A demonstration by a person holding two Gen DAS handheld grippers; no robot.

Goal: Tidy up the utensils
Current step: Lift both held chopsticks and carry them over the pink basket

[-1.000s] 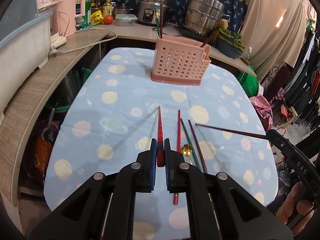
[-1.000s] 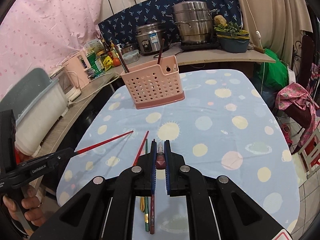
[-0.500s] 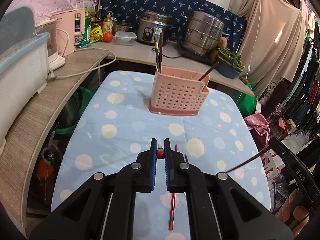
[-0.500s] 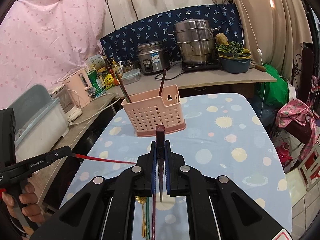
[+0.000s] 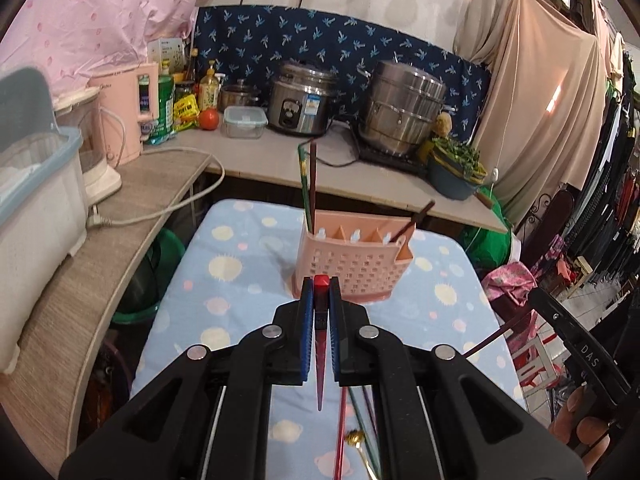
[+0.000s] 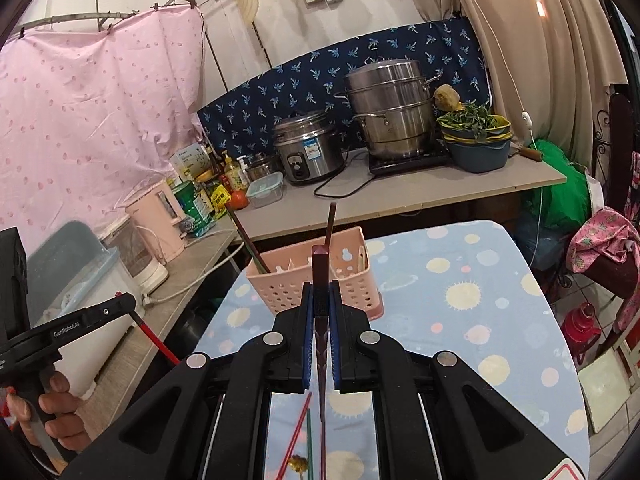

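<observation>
My left gripper (image 5: 319,292) is shut on a red chopstick (image 5: 319,360), held upright with its tip pointing down at the table. My right gripper (image 6: 320,296) is shut on a dark maroon chopstick (image 6: 321,344), also upright, tip down. Both are raised above the near table. The pink perforated utensil holder (image 5: 354,264) stands at the table's far end and holds a green and a brown chopstick (image 5: 308,184) at its left and another brown one (image 5: 416,218) at its right. It also shows in the right wrist view (image 6: 316,284). Loose chopsticks and a gold spoon (image 5: 354,436) lie on the table below.
The table has a blue spotted cloth (image 5: 240,280). A counter behind carries a rice cooker (image 5: 302,100), a steel steamer pot (image 5: 404,112), a pink kettle (image 5: 126,116) and a white-and-blue bin (image 5: 36,200). A power cord (image 5: 188,200) trails over the counter edge.
Both grippers have lifted their chopsticks off the table and swung them from lying forward to hanging tip down. Both views have risen, and the holder now sits closer ahead.
</observation>
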